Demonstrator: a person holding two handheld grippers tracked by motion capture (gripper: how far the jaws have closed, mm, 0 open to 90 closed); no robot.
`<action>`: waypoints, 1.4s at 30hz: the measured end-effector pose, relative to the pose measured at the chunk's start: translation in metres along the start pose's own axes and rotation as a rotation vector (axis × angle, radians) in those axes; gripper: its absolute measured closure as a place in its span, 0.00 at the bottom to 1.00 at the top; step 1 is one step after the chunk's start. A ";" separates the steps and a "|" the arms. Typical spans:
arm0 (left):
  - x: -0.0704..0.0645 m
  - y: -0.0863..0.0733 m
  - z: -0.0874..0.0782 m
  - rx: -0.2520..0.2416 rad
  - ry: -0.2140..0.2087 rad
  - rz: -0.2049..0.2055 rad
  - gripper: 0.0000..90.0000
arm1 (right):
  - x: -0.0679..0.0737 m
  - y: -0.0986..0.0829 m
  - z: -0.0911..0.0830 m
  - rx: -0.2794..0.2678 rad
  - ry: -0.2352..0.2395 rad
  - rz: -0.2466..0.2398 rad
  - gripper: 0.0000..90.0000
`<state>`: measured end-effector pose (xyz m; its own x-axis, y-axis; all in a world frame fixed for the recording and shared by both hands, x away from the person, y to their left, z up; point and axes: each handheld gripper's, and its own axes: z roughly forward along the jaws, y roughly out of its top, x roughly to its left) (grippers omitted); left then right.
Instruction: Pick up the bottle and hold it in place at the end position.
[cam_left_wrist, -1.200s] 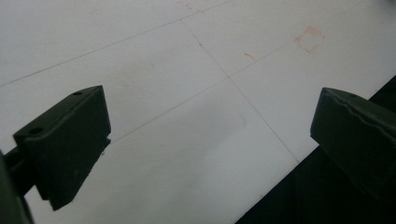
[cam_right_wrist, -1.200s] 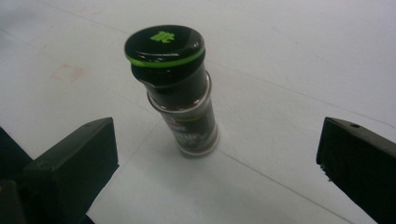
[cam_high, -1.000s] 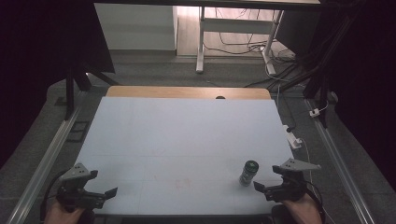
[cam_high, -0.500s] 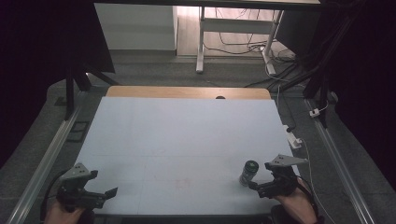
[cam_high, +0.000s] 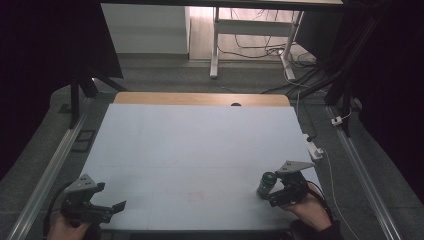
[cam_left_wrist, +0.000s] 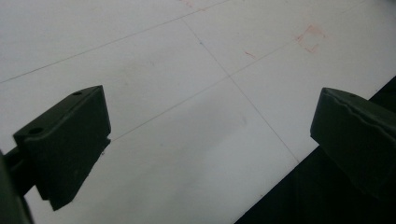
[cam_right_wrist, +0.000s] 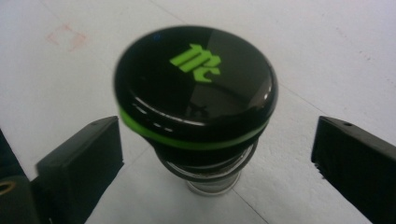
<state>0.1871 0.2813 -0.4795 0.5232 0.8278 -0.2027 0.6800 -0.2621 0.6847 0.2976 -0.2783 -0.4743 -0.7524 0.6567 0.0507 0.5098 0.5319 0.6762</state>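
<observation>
A small jar (cam_high: 266, 184) with a glossy black lid stands upright on the white table (cam_high: 200, 150) near its front right. Seen from the right gripper view, the jar's lid (cam_right_wrist: 196, 88) carries a green logo and a green band. My right gripper (cam_high: 272, 197) is open, its jaws standing on either side of the jar (cam_right_wrist: 205, 158) with gaps on both sides. My left gripper (cam_high: 117, 207) hovers open over the front left corner of the table. Between its jaws in the left gripper view there is bare table (cam_left_wrist: 187, 116).
Faint red marks (cam_high: 196, 196) lie on the table surface at front centre. A white power strip (cam_high: 314, 150) and cable sit off the table's right edge. Metal rails run along both sides. A white stand (cam_high: 215, 45) and cables are on the floor beyond.
My right gripper has moved left and forward to the jar, so that its jaws now flank it. The left gripper has stayed in place.
</observation>
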 end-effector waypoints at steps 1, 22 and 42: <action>0.000 0.000 0.000 0.000 0.000 0.000 0.00 | -0.001 0.000 0.001 0.005 0.006 -0.010 0.05; 0.000 0.000 0.001 0.009 0.005 -0.002 0.00 | -0.005 -0.010 0.005 0.001 0.063 -0.105 0.56; 0.000 0.001 0.001 0.012 0.007 -0.005 0.00 | 0.006 0.011 -0.002 -0.058 -0.004 -0.066 0.58</action>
<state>0.1881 0.2806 -0.4799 0.5162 0.8326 -0.2006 0.6887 -0.2644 0.6751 0.2982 -0.2692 -0.4652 -0.7817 0.6236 0.0013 0.4341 0.5427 0.7190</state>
